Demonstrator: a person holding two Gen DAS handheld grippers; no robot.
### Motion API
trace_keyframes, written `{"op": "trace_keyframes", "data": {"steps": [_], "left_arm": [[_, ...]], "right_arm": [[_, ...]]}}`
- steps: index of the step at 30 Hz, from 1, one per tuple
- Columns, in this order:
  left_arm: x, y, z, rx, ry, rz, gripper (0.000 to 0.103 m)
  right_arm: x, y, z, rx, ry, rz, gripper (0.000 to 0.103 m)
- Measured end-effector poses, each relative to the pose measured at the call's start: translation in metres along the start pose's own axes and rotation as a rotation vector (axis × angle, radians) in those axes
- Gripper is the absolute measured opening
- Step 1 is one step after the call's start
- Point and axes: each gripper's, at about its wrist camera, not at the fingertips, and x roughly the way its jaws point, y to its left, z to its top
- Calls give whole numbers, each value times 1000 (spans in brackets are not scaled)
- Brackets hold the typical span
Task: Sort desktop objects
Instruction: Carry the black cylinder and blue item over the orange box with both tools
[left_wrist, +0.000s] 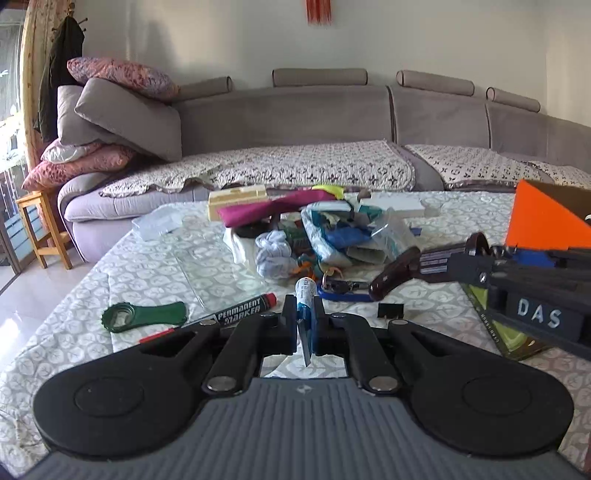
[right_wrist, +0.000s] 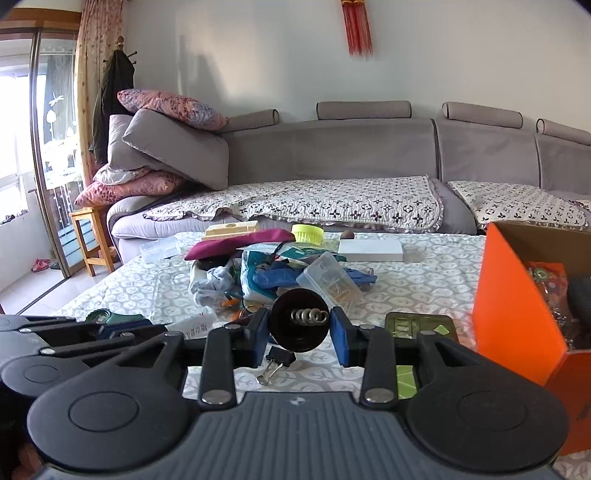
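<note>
Both tools are loaded right now. Left tool (left_wrist: 304, 321) is pinched nearly shut on a small tube (left_wrist: 305, 299), white and blue, sticking up and forward between the pads with its flat crimped end hanging below them. Right tool (right_wrist: 300, 328) is partly open, clamped on a dark round handle (right_wrist: 299, 319) with a spring showing in its end; from the left view it's a long brown thing running crosswise, pointing at the pile (right_wrist: 273, 273) mid-bench. The relation that matters, I'd say: the orange box (right_wrist: 517, 306) sits just right of the right tool, with stuff already inside. So the right hand is way nearer, the left has to cross over. Handle probably goes in end first.
</note>
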Motion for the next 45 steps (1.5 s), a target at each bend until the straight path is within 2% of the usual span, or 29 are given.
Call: {"op": "trace_keyframes", "data": {"steps": [17, 24, 33, 39, 45], "left_arm": [[-32, -35, 24, 23, -123, -78, 9], [-48, -63, 38, 32, -185, -142, 9], [-51, -109, 56, 66, -262, -259, 9], [-33, -139, 58, 95, -261, -306, 9], [-14, -154, 60, 114, -237, -319, 9]], "right_arm": [[-54, -19, 12, 59, -156, -80, 34], [-85, -49, 12, 104, -237, -177, 34], [-121, -108, 6, 171, -354, -376, 34], [-125, -143, -2, 214, -372, -469, 34], [-119, -166, -10, 250, -356, -497, 34]]}}
